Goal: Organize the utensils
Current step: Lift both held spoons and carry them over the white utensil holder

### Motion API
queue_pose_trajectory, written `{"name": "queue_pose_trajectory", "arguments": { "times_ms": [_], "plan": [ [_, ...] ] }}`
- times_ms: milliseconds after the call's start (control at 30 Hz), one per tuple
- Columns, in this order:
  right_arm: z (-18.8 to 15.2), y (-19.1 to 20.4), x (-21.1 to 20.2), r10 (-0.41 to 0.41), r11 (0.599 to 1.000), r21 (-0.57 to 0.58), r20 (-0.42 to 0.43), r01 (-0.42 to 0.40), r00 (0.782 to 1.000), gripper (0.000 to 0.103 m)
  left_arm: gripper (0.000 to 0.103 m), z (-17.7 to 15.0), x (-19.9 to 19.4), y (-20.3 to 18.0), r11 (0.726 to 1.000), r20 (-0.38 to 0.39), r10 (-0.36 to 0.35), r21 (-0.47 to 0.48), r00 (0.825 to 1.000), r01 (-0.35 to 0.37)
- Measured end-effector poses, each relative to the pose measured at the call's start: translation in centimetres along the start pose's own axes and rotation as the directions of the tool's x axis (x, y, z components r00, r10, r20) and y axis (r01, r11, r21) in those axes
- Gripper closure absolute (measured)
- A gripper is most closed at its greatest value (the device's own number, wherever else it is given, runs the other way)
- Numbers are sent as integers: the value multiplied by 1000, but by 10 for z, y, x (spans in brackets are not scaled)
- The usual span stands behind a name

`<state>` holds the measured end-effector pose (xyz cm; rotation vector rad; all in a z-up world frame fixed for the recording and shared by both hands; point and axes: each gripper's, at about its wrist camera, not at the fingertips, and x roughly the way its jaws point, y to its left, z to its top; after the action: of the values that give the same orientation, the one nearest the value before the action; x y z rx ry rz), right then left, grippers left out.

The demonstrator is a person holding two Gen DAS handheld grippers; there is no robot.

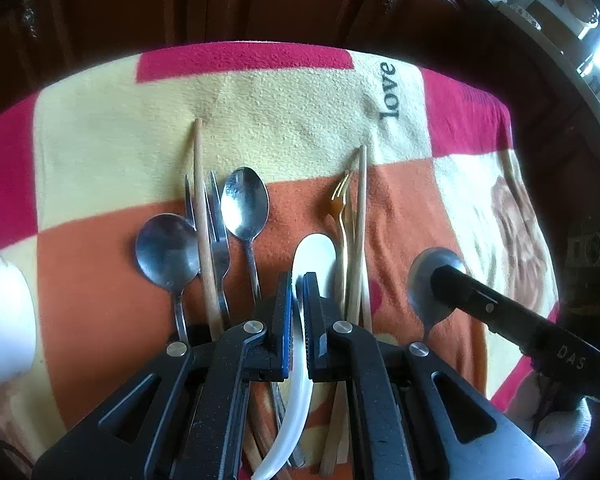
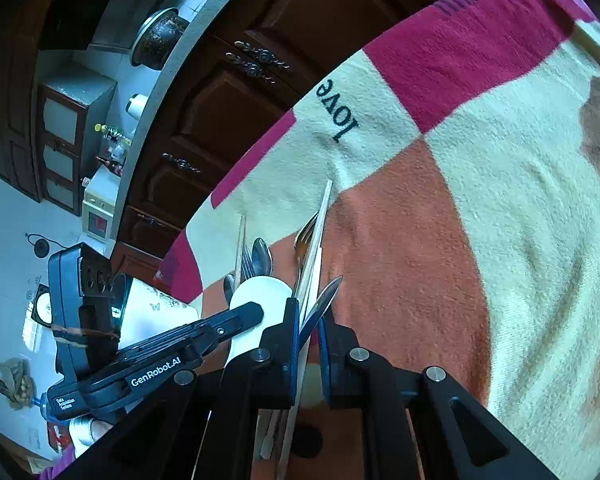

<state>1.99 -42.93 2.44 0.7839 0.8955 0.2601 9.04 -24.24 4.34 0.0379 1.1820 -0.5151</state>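
Observation:
My left gripper [image 1: 298, 280] is shut on the handle of a white spoon [image 1: 314, 252], whose bowl pokes out beyond the fingertips. To its right, my right gripper [image 1: 446, 276] is shut on a metal spoon [image 1: 420, 284]. In the right wrist view this metal spoon [image 2: 328, 292] sits edge-on between the pads of the right gripper [image 2: 308, 314], with the left gripper [image 2: 252, 314] and white spoon [image 2: 264, 296] just to the left. On the checked blanket [image 1: 300, 120] lie two metal spoons [image 1: 166, 250] [image 1: 245, 204], a fork [image 1: 218, 236], a chopstick [image 1: 202, 220], a golden fork [image 1: 340, 200] and a pair of chopsticks [image 1: 360, 216].
A white cup [image 1: 0, 308] stands at the left edge of the blanket. Dark wooden cabinet doors [image 1: 260, 0] rise behind the table's far edge. Another chopstick [image 1: 510, 172] lies far right. The yellow part of the blanket beyond the utensils is bare.

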Motion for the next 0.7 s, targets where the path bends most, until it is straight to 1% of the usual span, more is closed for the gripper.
{"name": "queue_pose_trajectory", "arguments": {
  "times_ms": [200,267,433,700],
  "plan": [
    [-3,9,-5,4,1000,-25,7,-4,1000,95,100,-5,-12,2,1000,42,-23,0,999,23],
    [-4,16,-10,6,999,-45,13,-5,1000,95,100,-7,-26,8,998,73,-53,-21,996,55],
    [-6,44,-22,3,993,-116,31,1,1000,97,100,-15,-63,16,994,162,-97,-35,982,104],
    [-6,83,-38,15,983,-186,56,-4,998,97,100,-26,-115,27,991,254,-100,-61,962,119]
  ]
}}
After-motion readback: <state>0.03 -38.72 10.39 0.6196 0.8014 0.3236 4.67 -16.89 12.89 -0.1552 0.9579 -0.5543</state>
